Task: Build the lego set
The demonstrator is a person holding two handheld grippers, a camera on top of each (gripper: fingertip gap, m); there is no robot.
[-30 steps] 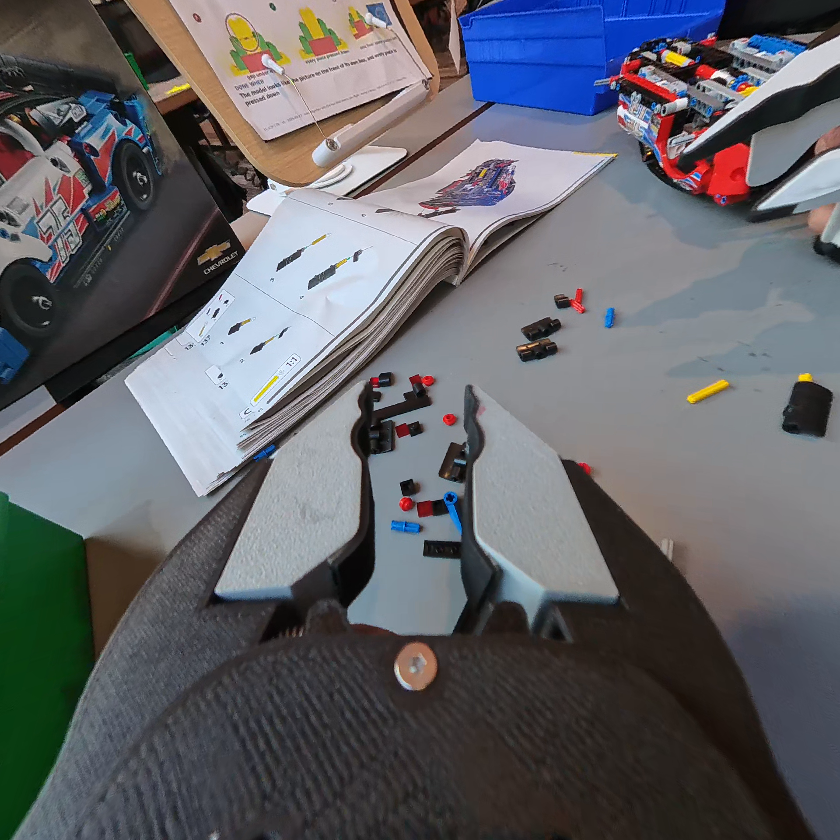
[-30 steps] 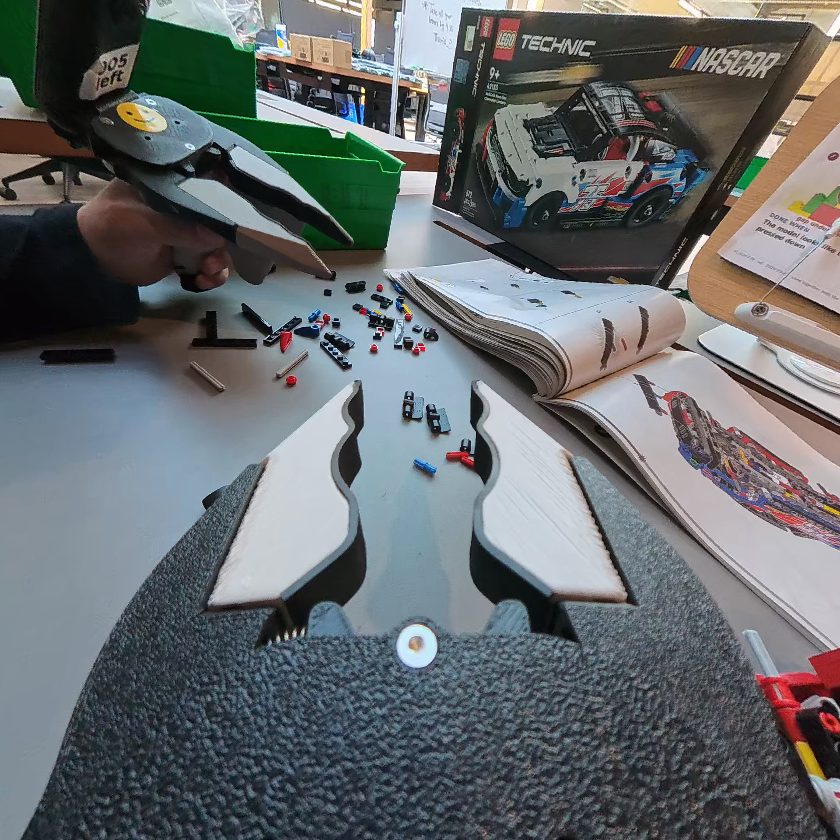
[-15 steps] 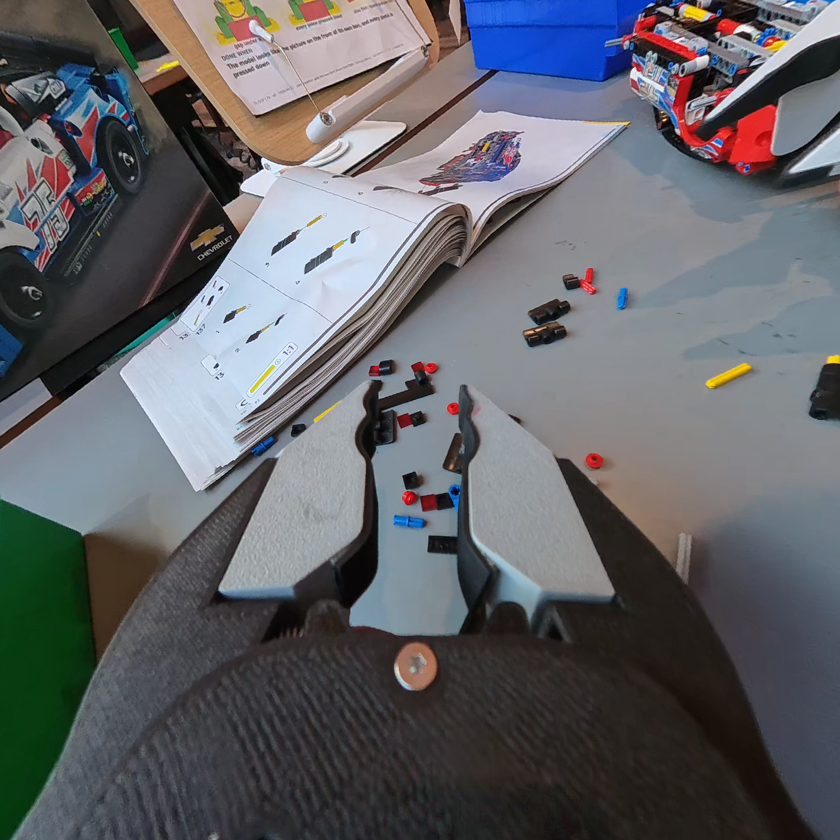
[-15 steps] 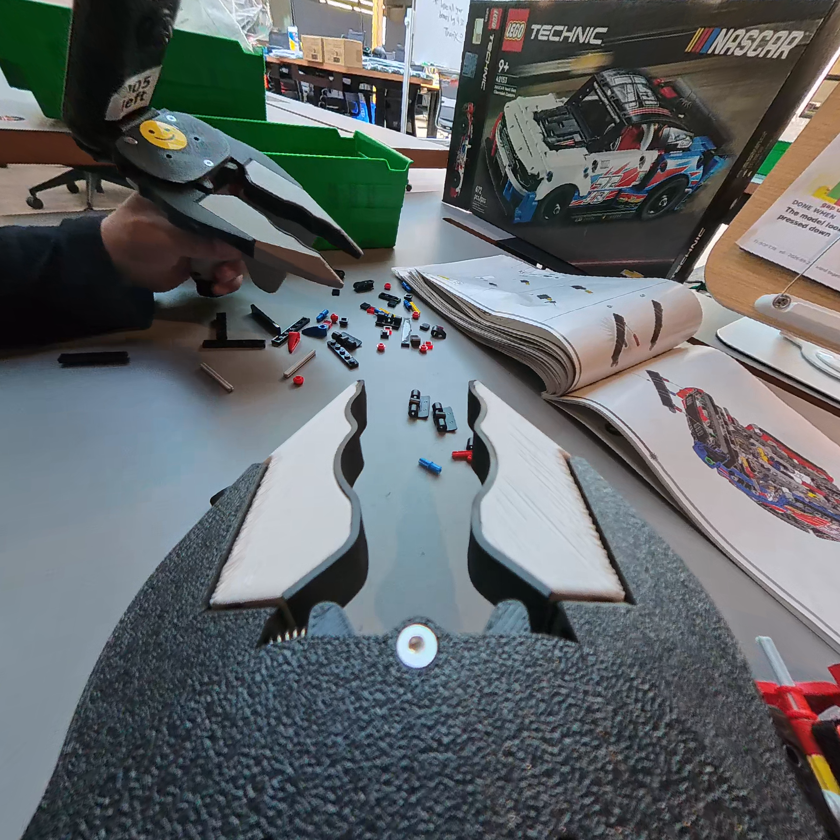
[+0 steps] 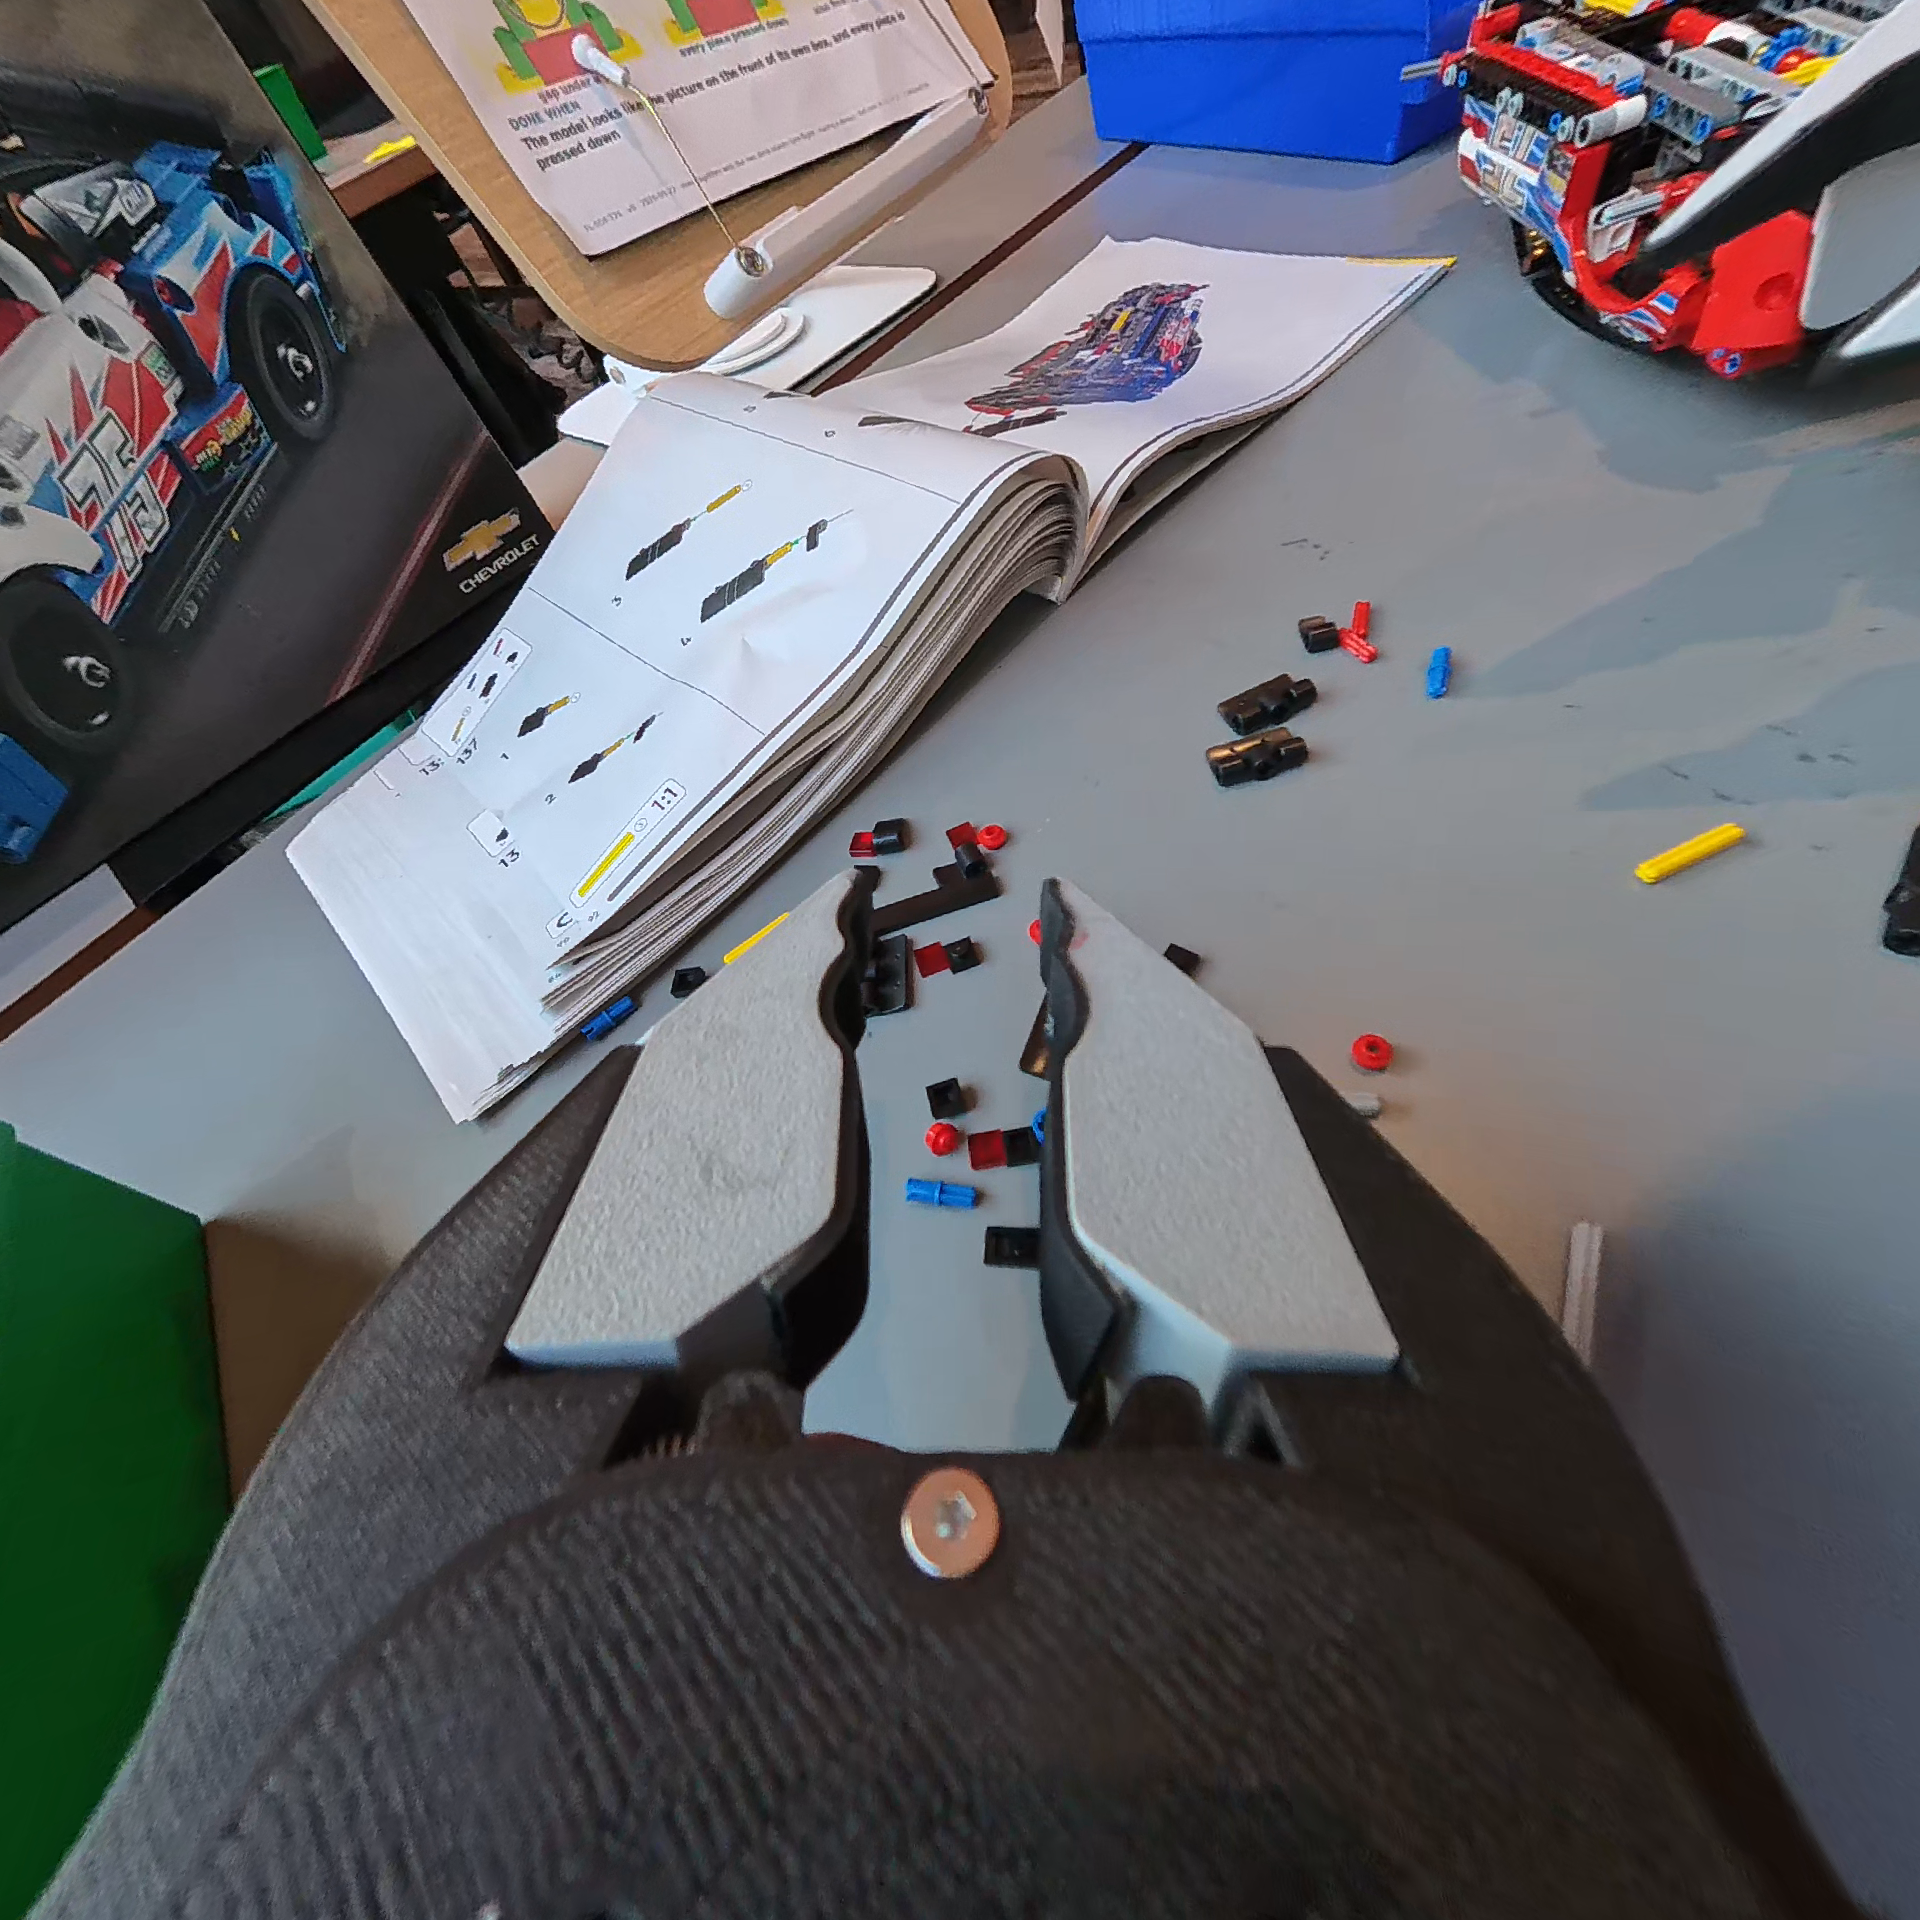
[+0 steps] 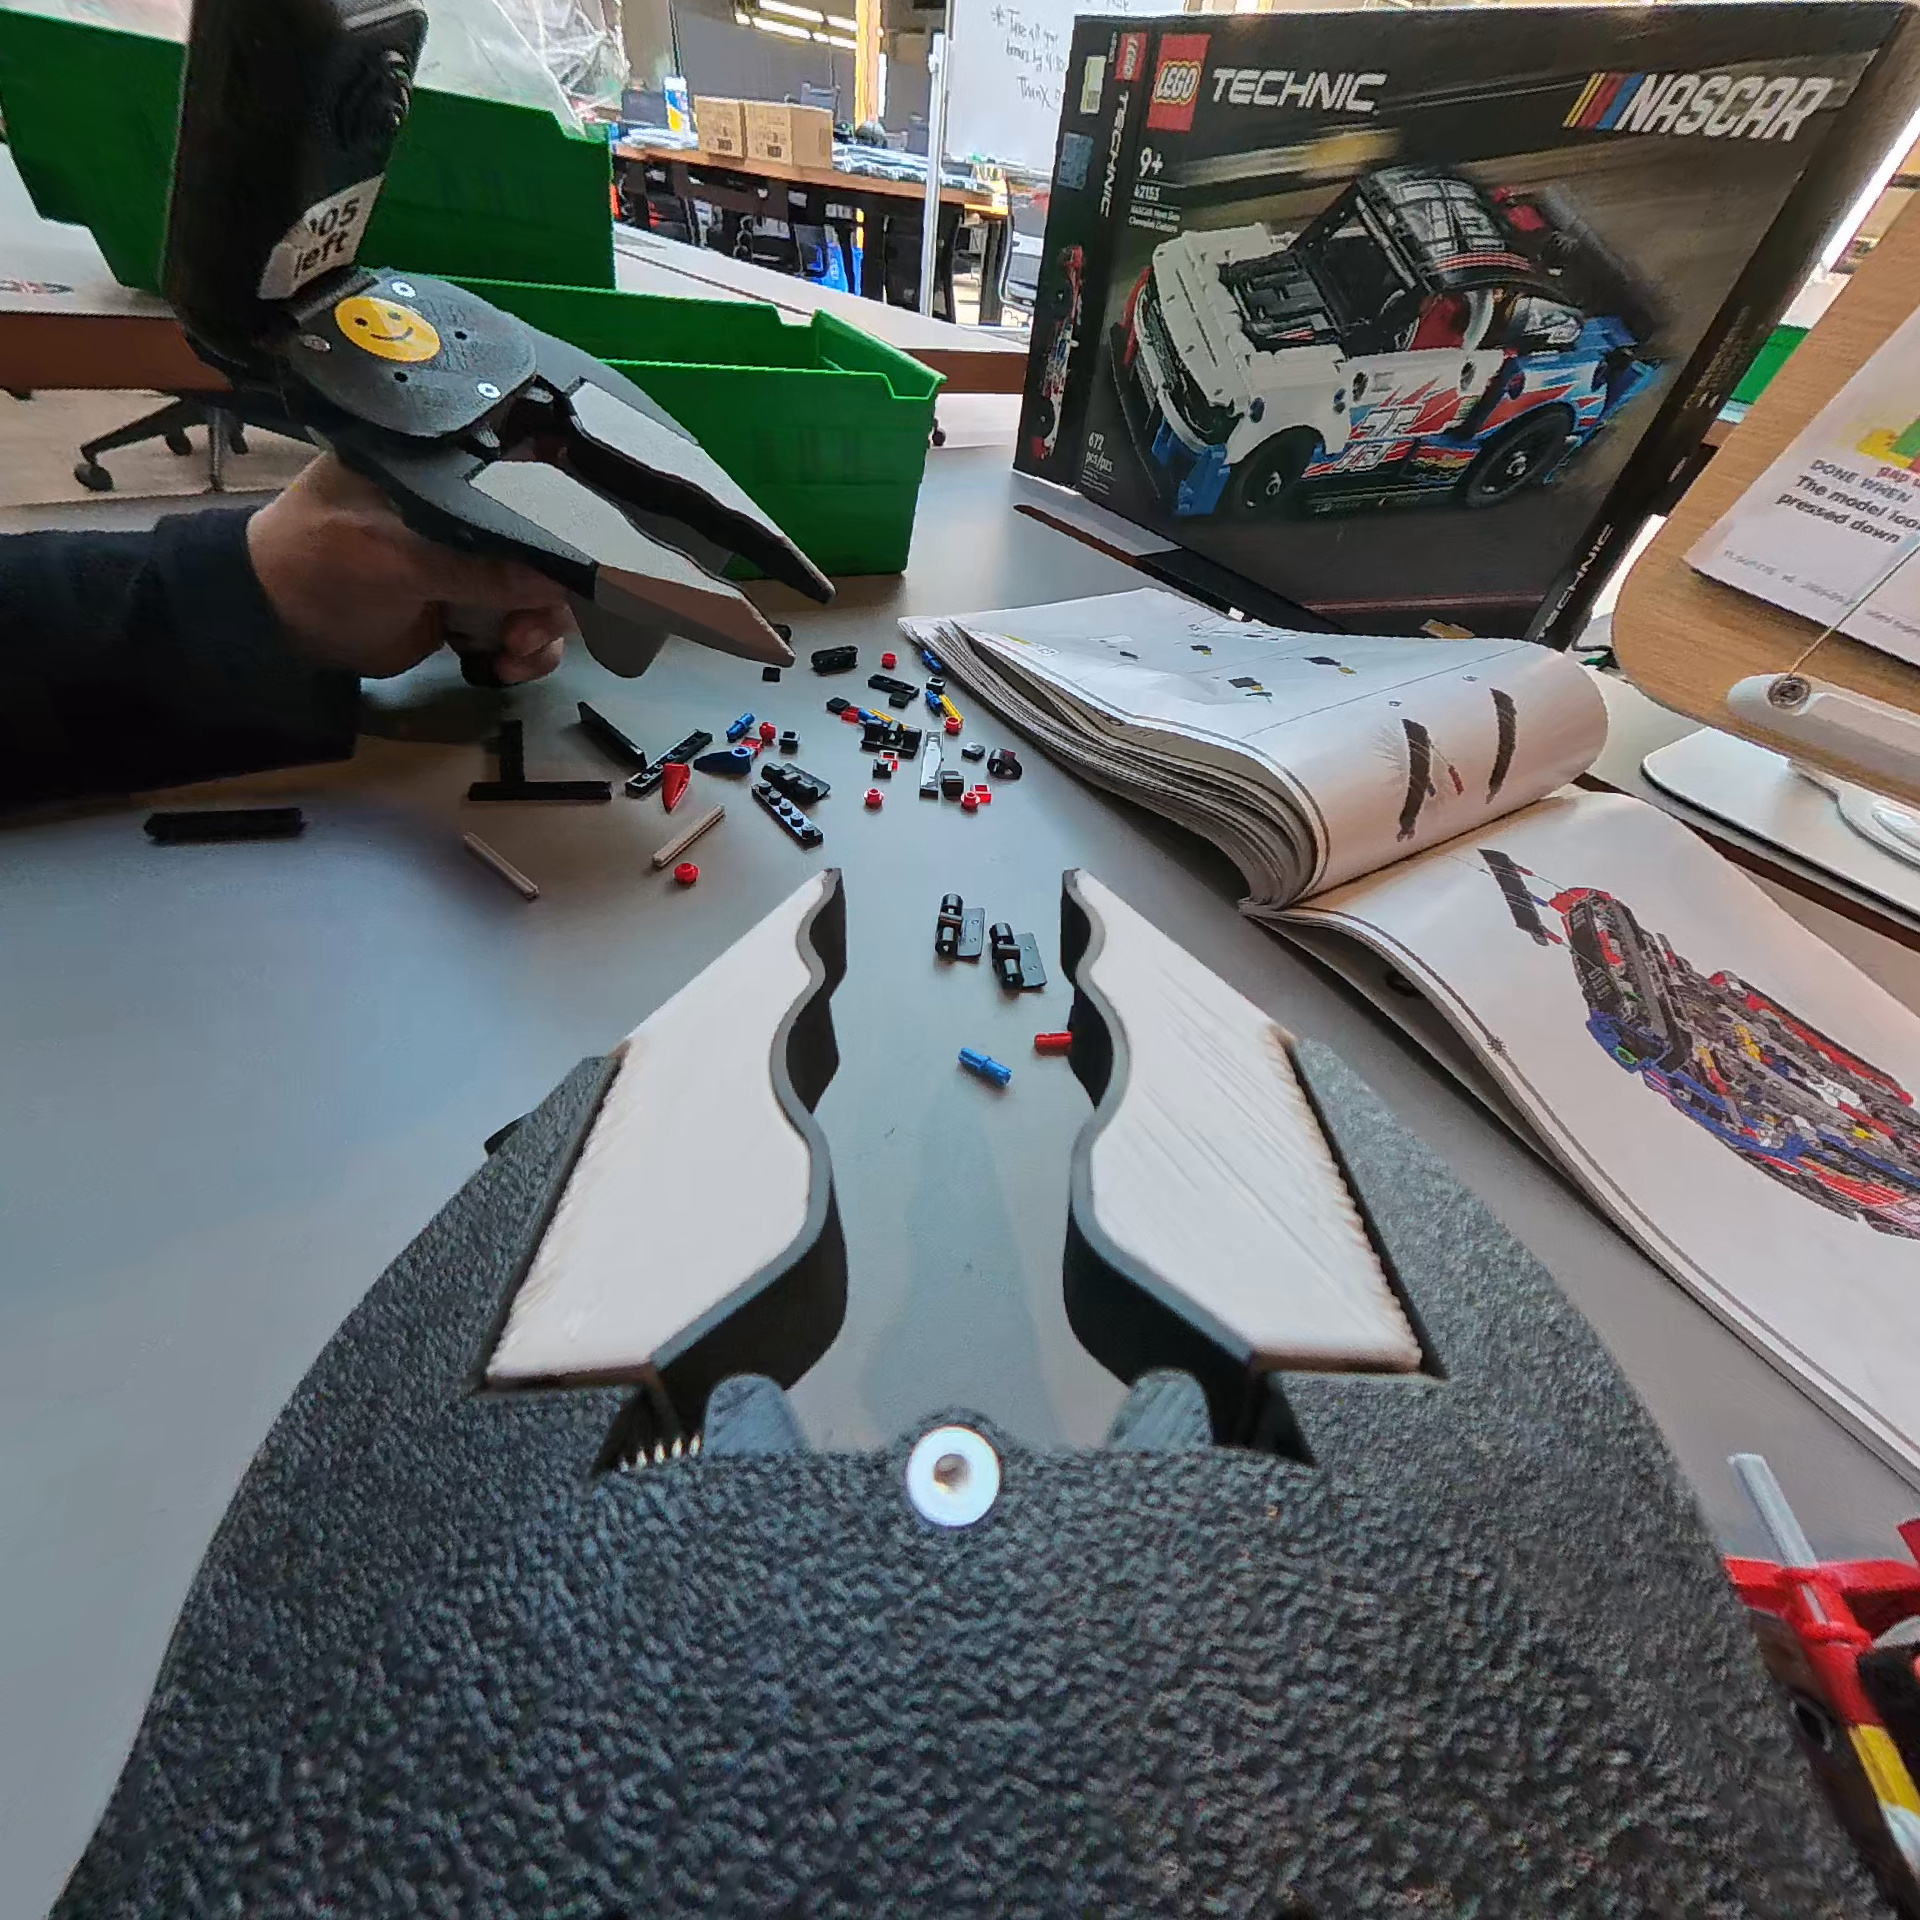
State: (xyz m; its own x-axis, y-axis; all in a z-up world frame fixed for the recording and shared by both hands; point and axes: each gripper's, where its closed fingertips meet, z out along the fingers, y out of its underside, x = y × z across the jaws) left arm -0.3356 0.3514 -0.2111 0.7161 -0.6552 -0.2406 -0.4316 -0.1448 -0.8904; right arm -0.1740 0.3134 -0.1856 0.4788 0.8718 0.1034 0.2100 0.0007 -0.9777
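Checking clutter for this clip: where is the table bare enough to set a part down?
Bare table lies left of the right gripper, below the tan rods. Crowded: the loose parts between the left gripper and the booklet.

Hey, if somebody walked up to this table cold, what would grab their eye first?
Probably the big race-car set box standing at the table's far edge, with the thick instruction booklet lying open before it. Next, the scatter of small black, red and blue pieces beneath the open left gripper.
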